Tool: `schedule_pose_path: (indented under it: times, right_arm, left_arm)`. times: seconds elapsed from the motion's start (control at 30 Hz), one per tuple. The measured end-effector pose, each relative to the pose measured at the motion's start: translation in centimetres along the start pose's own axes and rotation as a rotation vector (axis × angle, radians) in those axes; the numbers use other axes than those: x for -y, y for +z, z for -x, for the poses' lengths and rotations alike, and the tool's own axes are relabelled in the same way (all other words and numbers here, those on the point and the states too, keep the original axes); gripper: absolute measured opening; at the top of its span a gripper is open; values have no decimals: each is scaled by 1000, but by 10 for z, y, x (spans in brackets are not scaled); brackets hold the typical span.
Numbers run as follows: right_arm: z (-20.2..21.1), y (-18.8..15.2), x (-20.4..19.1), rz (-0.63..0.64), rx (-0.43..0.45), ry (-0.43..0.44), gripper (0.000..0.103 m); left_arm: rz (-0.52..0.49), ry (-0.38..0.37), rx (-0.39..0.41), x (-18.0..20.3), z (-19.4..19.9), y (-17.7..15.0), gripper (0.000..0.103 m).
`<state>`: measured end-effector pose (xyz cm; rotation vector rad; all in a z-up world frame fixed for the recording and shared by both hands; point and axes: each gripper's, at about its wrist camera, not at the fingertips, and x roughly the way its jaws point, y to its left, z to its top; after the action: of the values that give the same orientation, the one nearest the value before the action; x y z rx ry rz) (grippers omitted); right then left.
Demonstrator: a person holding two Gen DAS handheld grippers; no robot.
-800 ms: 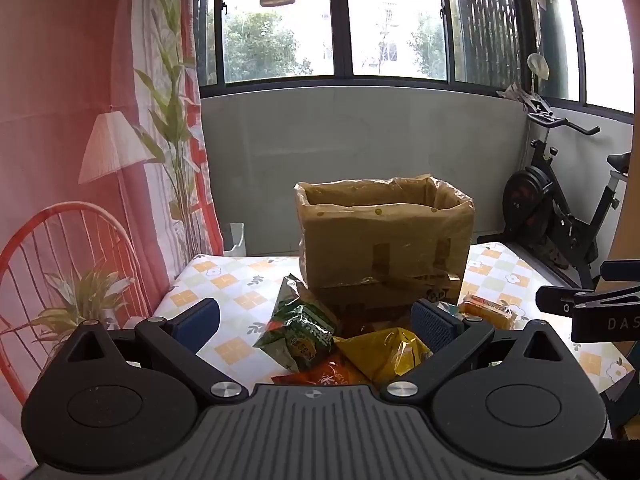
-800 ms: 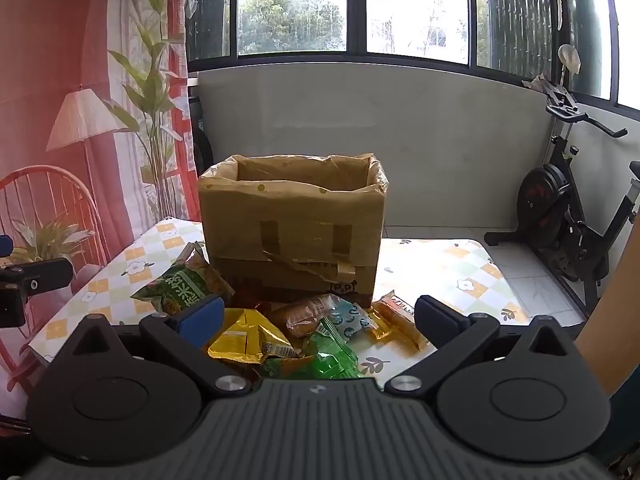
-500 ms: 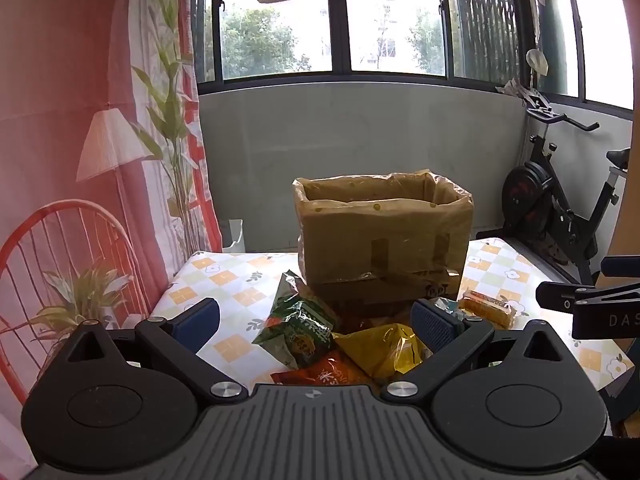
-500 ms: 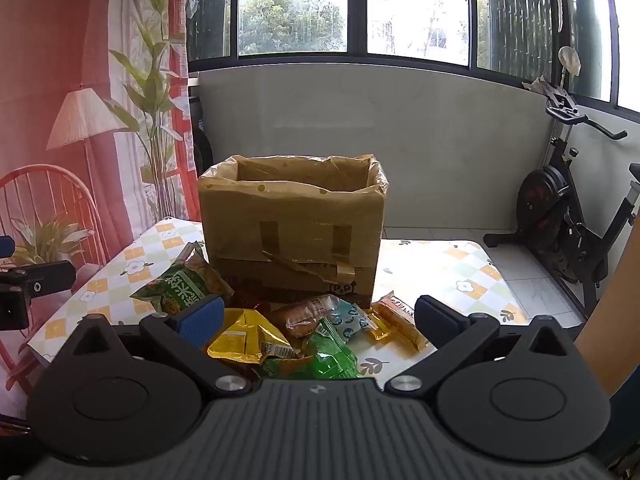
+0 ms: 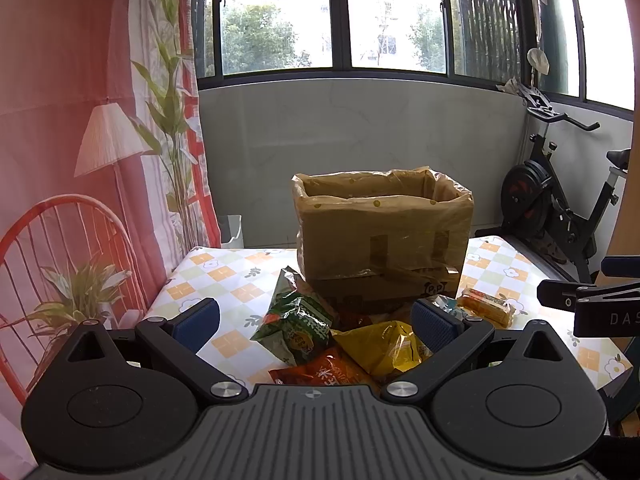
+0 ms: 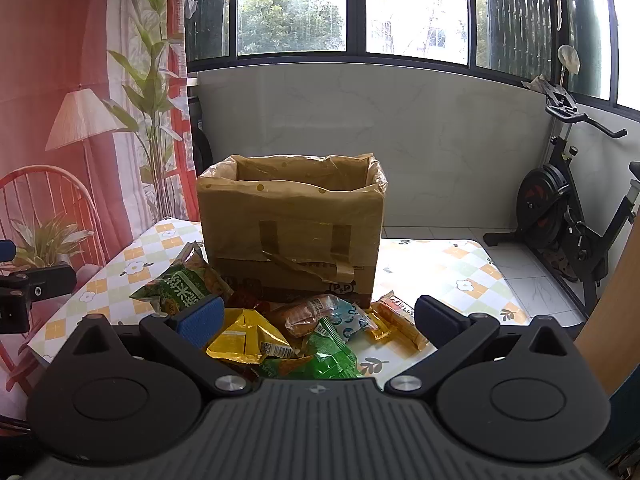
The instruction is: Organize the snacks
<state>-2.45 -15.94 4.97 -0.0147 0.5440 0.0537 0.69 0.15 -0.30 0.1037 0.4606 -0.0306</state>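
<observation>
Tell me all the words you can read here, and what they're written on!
"DAS", cut off by the picture's edge: on the right claw's black body.
"P&P", small, likely: on the cardboard box, low at its corner.
Chinese characters, too blurred to read: on the green snack bag and the orange snack bag.
Other wrappers: too small.

— Any legible markings?
— "P&P" on the cardboard box [image 6: 347,288], low on its front. "DAS", cut off, on the right gripper [image 5: 624,319]. Chinese characters on the green snack bag [image 6: 182,292] and the orange packet [image 5: 328,374].
— Others?
— Too small to read.
</observation>
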Motion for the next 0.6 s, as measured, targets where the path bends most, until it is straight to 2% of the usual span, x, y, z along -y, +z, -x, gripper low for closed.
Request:
schedule_pose_path:
  times: [0.6]
  right_arm:
    - [2,3,2,2,12,-6,103]
  left_arm:
    - [6,4,1,0,1,1,103]
